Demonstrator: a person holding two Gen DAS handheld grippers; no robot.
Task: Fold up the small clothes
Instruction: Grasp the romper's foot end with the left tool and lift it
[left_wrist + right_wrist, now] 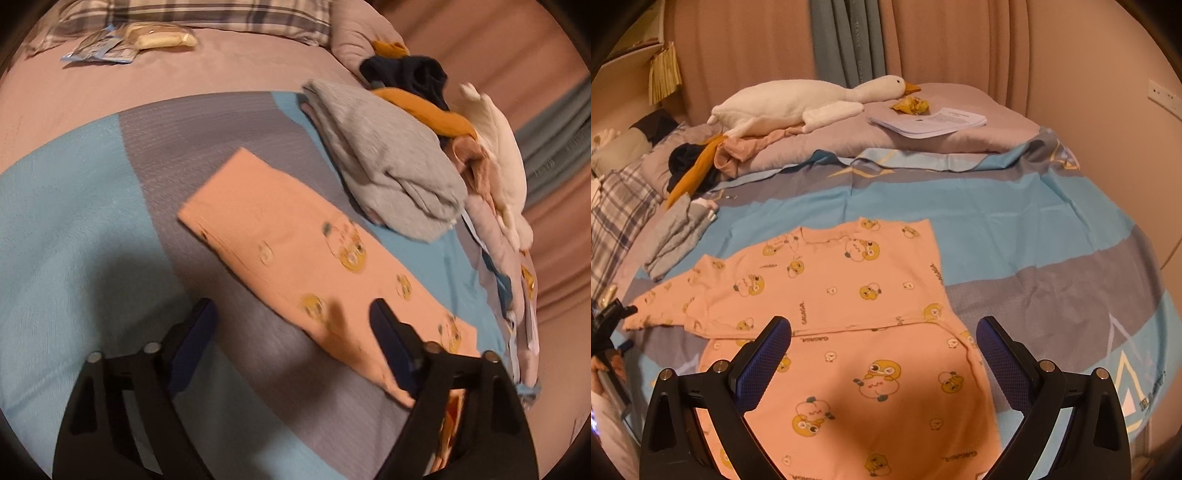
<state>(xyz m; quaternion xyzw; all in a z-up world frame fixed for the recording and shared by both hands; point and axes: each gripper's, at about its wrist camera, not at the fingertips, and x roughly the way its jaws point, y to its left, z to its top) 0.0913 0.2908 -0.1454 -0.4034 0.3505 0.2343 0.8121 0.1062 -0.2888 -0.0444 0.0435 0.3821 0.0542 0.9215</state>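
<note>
A pink shirt (831,284) printed with yellow ducks lies flat on the blue and grey bedspread (1034,229). Its right side is folded inward, and its left sleeve (661,306) stretches out to the left. My right gripper (883,325) hangs open over the shirt's lower half, with nothing between its fingers. In the left wrist view the pink sleeve (280,243) runs diagonally across the bedspread (74,221). My left gripper (291,306) is open just above the sleeve's near edge, its right finger (388,332) over the cloth. The pads do not press on it.
A pile of clothes, grey (391,162), navy and mustard, lies beside the shirt. Behind it are a white goose plush (812,99), a stack of papers (927,122) and a plaid pillow (207,14). Plastic packets (122,44) lie near the pillow. A person's hand (605,365) shows at the left edge.
</note>
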